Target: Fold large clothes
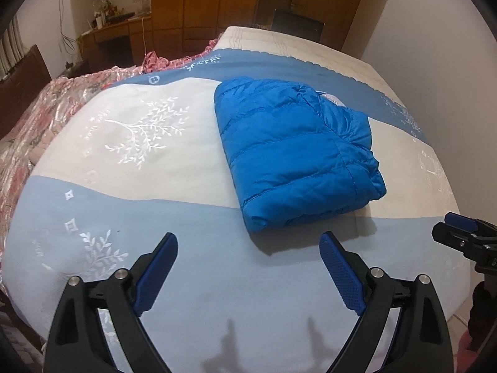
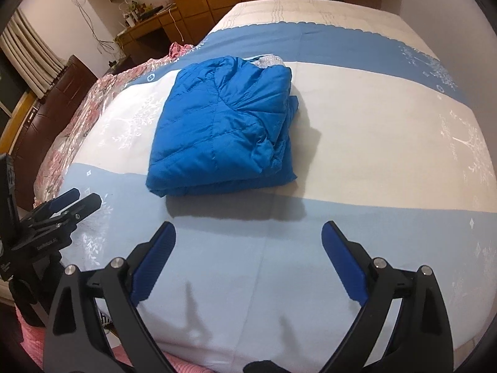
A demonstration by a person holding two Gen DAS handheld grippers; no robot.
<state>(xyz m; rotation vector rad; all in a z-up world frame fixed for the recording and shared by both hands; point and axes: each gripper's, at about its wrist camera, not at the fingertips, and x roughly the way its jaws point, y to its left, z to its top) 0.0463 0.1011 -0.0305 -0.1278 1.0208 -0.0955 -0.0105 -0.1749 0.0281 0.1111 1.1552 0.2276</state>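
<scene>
A bright blue puffer jacket (image 1: 295,152) lies folded into a thick rectangular bundle on the bed (image 1: 130,161); in the right wrist view the jacket (image 2: 223,127) sits left of centre. My left gripper (image 1: 248,242) hovers over the pale blue band of the sheet, short of the bundle's near edge, open with nothing between its blue pads. My right gripper (image 2: 248,233) is likewise open and empty, held back from the jacket. Each gripper shows in the other's view: the right gripper (image 1: 466,233) at the right edge, the left gripper (image 2: 74,202) at the left edge.
The bed (image 2: 372,130) carries a blue and white sheet with white tree prints. A pink floral quilt (image 1: 40,108) is bunched along its left side. Wooden wardrobes (image 1: 217,6), a desk (image 1: 118,31) and a dark headboard (image 2: 52,99) stand beyond.
</scene>
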